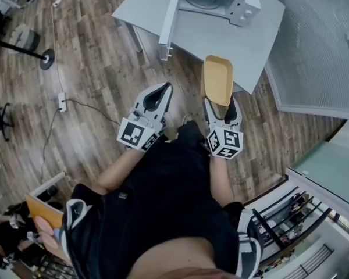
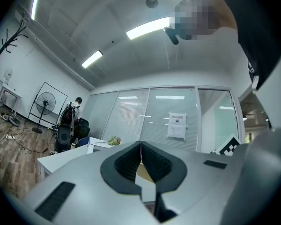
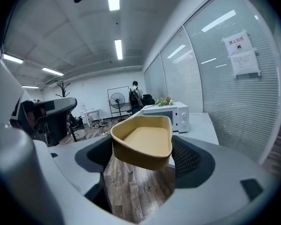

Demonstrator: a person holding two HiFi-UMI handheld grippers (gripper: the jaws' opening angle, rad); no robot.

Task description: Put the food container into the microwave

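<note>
Food container (image 1: 217,80) is clamped in our right gripper (image 1: 221,108), above the floor, short of the table (image 1: 250,45). Left gripper (image 1: 158,95) jaws together, empty. We should carry it level, straight into the open microwave (image 1: 220,0), w/o clipping the door.

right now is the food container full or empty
Empty: the food container, held by the right gripper, shows only its bare tan inside.
</note>
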